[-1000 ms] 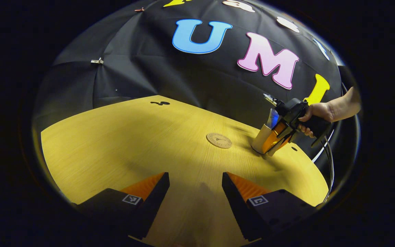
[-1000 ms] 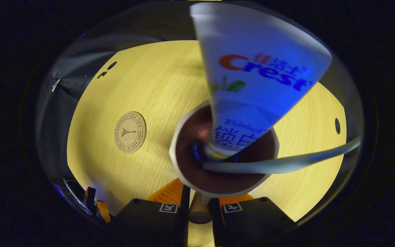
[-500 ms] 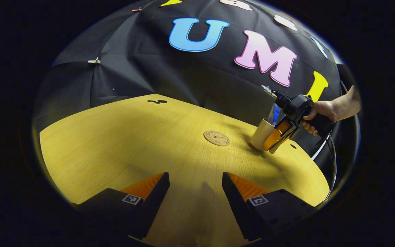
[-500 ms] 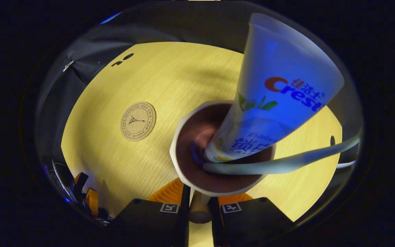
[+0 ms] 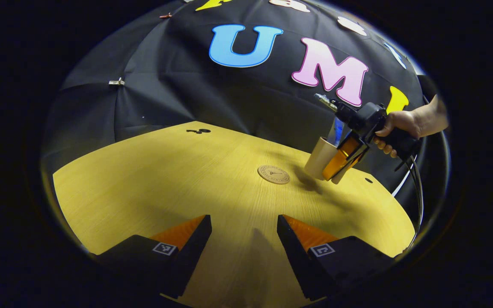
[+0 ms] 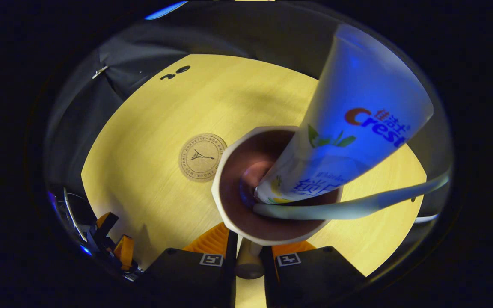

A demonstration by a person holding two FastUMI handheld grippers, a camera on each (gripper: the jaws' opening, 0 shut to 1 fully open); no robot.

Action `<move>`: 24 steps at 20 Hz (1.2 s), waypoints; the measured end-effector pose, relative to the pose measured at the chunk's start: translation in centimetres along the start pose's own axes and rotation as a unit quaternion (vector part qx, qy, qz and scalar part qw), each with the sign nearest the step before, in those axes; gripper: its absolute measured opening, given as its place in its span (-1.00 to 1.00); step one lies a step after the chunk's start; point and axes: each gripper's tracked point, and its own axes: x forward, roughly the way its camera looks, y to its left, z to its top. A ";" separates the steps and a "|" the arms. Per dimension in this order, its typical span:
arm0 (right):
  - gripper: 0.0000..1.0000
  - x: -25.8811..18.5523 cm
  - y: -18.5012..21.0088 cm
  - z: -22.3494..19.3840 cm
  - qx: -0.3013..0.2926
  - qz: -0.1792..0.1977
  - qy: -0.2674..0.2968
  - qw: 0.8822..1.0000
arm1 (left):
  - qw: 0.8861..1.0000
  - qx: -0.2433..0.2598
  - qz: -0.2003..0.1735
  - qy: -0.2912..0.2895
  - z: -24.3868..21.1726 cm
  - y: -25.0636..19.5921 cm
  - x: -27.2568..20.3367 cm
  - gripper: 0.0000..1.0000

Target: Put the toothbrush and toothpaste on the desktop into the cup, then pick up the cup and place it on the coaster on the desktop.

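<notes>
Pale wood-grain worktop (image 5: 152, 179) carries a round cork coaster (image 5: 274, 174), seen in the left gripper view just left of the beige cup (image 5: 318, 152) that my right gripper (image 6: 248, 256) holds tilted and lifted clear of the surface. In the right gripper view my two fingers (image 6: 228, 252) press from both sides on the cup's handle; the toothpaste (image 6: 349, 128) tube and the toothbrush (image 6: 357, 205) lean inside the cup, the coaster lying just left of its rim. My left gripper (image 5: 244, 239) hangs above the near worktop, fingers spread wide and holding nothing.
</notes>
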 end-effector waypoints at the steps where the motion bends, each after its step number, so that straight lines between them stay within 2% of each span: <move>1: -0.39 0.2 0.6 0.3 -0.007 0.001 -0.002 1.000 | 1.000 -0.004 0.000 -0.001 0.1 0.2 -0.3 0.95; 9: -0.39 2.0 5.8 2.9 -0.053 -0.002 -0.009 0.999 | 1.000 -0.025 0.016 -0.009 0.8 3.1 -2.8 0.94; 11: -0.39 2.8 6.6 3.3 -0.063 -0.006 -0.006 0.998 | 0.999 -0.033 0.023 -0.009 0.7 4.1 -3.4 1.00; 12: -0.39 3.2 6.9 3.5 -0.066 -0.008 -0.004 0.998 | 0.999 -0.038 0.027 -0.009 0.6 4.6 -3.6 0.94; 20: -0.40 4.8 7.5 3.9 -0.068 -0.025 0.005 0.997 | 0.997 -0.054 0.045 -0.010 0.9 7.1 -4.4 0.94; 21: -0.53 4.9 7.5 3.8 -0.068 -0.025 0.007 0.997 | 0.997 -0.053 0.046 -0.010 1.0 7.1 -4.4 0.94; 22: -0.40 4.7 7.6 3.6 -0.067 -0.025 0.009 0.997 | 0.998 -0.052 0.046 -0.010 1.2 7.1 -4.5 0.94; 23: -0.39 4.7 7.5 3.5 -0.067 -0.028 0.011 0.997 | 0.998 -0.049 0.045 -0.011 1.3 7.0 -4.5 0.95; 24: -0.48 4.5 7.4 3.6 -0.071 -0.030 0.009 0.997 | 0.998 -0.046 0.045 -0.012 1.6 6.9 -4.7 0.94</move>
